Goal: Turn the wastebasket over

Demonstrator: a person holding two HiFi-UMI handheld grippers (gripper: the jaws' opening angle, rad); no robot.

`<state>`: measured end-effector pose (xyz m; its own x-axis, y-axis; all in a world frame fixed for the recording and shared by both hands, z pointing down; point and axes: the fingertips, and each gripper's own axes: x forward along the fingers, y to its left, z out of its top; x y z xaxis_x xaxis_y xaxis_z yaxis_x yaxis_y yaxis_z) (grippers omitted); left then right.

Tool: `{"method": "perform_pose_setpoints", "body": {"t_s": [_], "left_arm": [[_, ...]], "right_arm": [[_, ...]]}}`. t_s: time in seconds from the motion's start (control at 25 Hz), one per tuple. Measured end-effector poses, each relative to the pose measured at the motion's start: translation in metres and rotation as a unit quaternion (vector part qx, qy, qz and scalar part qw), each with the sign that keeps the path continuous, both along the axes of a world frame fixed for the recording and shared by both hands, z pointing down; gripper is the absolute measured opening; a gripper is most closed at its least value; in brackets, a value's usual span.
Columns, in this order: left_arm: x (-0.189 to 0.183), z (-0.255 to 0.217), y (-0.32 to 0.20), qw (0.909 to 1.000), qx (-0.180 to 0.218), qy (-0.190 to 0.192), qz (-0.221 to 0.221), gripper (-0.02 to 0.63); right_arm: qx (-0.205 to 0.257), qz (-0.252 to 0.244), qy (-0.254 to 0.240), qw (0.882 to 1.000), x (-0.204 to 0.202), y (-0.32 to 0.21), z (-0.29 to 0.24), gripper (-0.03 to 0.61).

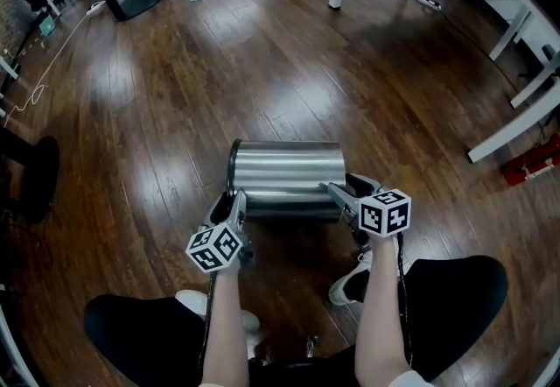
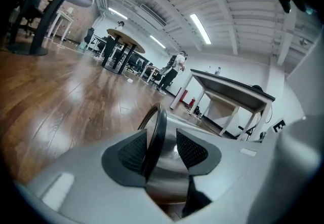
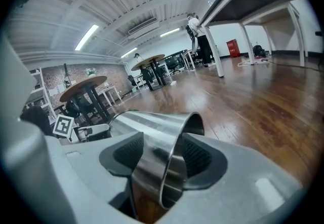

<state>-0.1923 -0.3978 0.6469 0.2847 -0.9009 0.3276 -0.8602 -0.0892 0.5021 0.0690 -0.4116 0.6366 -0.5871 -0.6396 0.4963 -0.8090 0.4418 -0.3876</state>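
The wastebasket [image 1: 287, 171] lay on its side on the wood floor [image 1: 175, 87], centre of the head view and just above our knees, black rim [image 1: 233, 168] to the left and open steel mouth to the right. The left gripper [image 1: 234, 201] sat at the left end. In its own view the black rim ran between the pads [image 2: 132, 153], and we read it as pinched, one pad against the rim and the other against the steel. The right gripper [image 1: 339, 194] sat at the right end. There the thin steel wall [image 3: 152, 167] stood between jaws spread wider than the wall, so around it but not clamped. We judged the step in hand to be getting a hold on both ends before tipping the can up. To do it well, the right jaws should close fully on the wall first, since polished steel will likely slip or roll. Then both ends should lift and rotate together, keeping clear of the shoe [image 1: 348, 286] near the bottom right.
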Motion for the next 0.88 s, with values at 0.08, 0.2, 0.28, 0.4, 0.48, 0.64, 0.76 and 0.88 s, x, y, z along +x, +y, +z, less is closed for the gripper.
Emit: {"method": "perform_pose_setpoints", "body": {"t_s": [0.08,0.2,0.28,0.4,0.48,0.64,0.76,0.88], "left_arm": [[0.000,0.002,0.002,0.9999,-0.001,0.015,0.006,0.194],[0.000,0.005,0.009,0.9995,-0.012,0.020,0.020,0.178],[0.000,0.004,0.012,0.9997,-0.015,0.015,0.016,0.174],[0.000,0.004,0.013,0.9995,-0.024,0.015,0.012,0.167],[-0.003,0.004,0.013,0.9991,-0.035,0.015,0.019,0.160],[-0.016,-0.004,0.016,0.9988,-0.048,-0.004,0.011,0.135],[-0.040,-0.020,0.017,0.9986,-0.047,-0.027,-0.002,0.101],[-0.058,-0.031,0.020,0.9961,-0.066,-0.058,-0.010,0.083]], "right_arm": [[-0.005,0.000,0.002,1.000,0.001,0.001,0.004,0.222],[-0.013,-0.007,0.017,1.000,0.001,0.005,0.009,0.186],[-0.020,-0.010,0.026,0.999,0.001,0.006,0.009,0.184],[-0.025,-0.001,0.015,1.000,0.001,0.003,0.008,0.172],[-0.021,0.013,0.002,1.000,-0.001,0.000,0.009,0.166],[-0.011,0.030,-0.034,0.999,-0.014,-0.005,0.008,0.164],[-0.021,0.040,-0.101,0.994,-0.033,-0.007,0.007,0.166],[-0.034,0.052,-0.155,0.986,-0.050,-0.004,0.010,0.166]]}}
